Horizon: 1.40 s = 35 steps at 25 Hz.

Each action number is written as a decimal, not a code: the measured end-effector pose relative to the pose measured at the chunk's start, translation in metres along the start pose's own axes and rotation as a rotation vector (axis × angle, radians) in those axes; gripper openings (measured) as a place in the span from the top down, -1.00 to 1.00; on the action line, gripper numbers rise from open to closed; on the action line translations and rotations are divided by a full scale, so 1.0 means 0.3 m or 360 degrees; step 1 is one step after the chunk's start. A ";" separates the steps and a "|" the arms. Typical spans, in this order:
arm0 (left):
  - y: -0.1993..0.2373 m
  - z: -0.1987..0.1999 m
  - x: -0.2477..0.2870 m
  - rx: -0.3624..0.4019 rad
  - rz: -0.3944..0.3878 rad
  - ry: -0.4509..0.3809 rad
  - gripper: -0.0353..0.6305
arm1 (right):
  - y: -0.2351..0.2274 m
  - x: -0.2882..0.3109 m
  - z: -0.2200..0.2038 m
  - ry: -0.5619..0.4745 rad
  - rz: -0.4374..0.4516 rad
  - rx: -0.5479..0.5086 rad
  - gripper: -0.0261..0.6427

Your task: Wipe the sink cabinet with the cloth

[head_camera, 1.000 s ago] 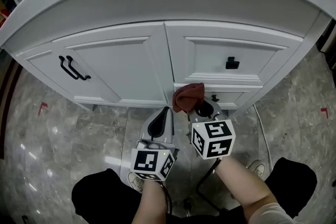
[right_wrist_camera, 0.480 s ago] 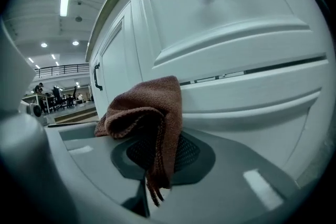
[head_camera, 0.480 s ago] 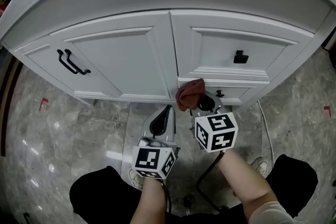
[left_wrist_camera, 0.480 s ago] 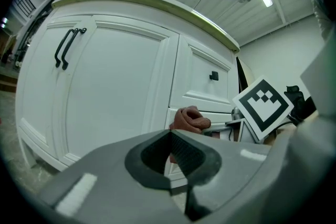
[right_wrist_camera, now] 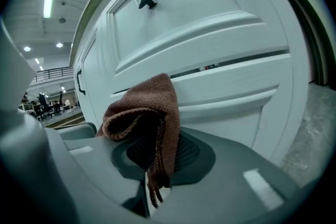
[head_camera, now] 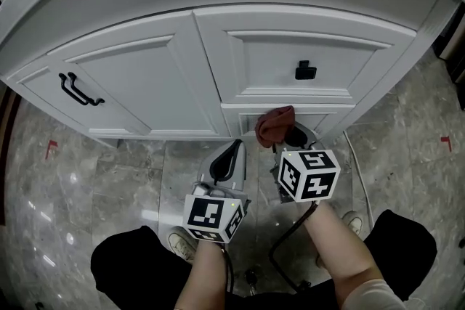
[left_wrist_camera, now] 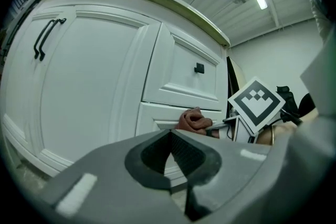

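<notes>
Closest to you, your left gripper (head_camera: 234, 150) hangs near the cabinet's base, its jaws pressed together on nothing. Just beside it, your right gripper (head_camera: 289, 136) clamps the brown cloth (head_camera: 275, 124), whose bunched top rests against the lower drawer front (head_camera: 320, 111) of the white sink cabinet (head_camera: 145, 76). Farther up are a black knob (head_camera: 305, 70) and the left door's black handle (head_camera: 76, 89).

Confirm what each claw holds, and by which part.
Right claw pinches the brown cloth near its frayed edge, bulk bunched past the tips. Left claw shut, empty.
</notes>
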<state>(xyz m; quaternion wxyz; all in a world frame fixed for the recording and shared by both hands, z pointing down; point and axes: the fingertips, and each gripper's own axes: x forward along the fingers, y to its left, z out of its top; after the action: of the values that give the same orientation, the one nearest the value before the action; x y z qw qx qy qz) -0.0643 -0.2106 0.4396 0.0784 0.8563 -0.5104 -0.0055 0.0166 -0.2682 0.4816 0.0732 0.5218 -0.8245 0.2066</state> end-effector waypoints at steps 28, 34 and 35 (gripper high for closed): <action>-0.226 -0.040 0.144 -0.0036 -0.0183 0.0061 0.89 | -0.395 -0.264 0.070 -0.0107 -0.0318 0.0338 0.68; -0.192 -0.072 0.109 -0.0039 -0.0147 0.0089 0.89 | -0.473 -0.326 0.069 -0.0138 -0.0450 0.0331 0.68; -0.179 -0.079 0.098 -0.0040 -0.0134 0.0091 0.89 | -0.466 -0.326 0.062 -0.0138 -0.0456 0.0318 0.68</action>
<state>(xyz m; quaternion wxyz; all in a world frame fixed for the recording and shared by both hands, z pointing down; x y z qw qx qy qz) -0.0013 -0.2083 0.4575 0.1033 0.8759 -0.4713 0.0092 0.1863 -0.2463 0.4688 0.0139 0.6470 -0.7194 0.2523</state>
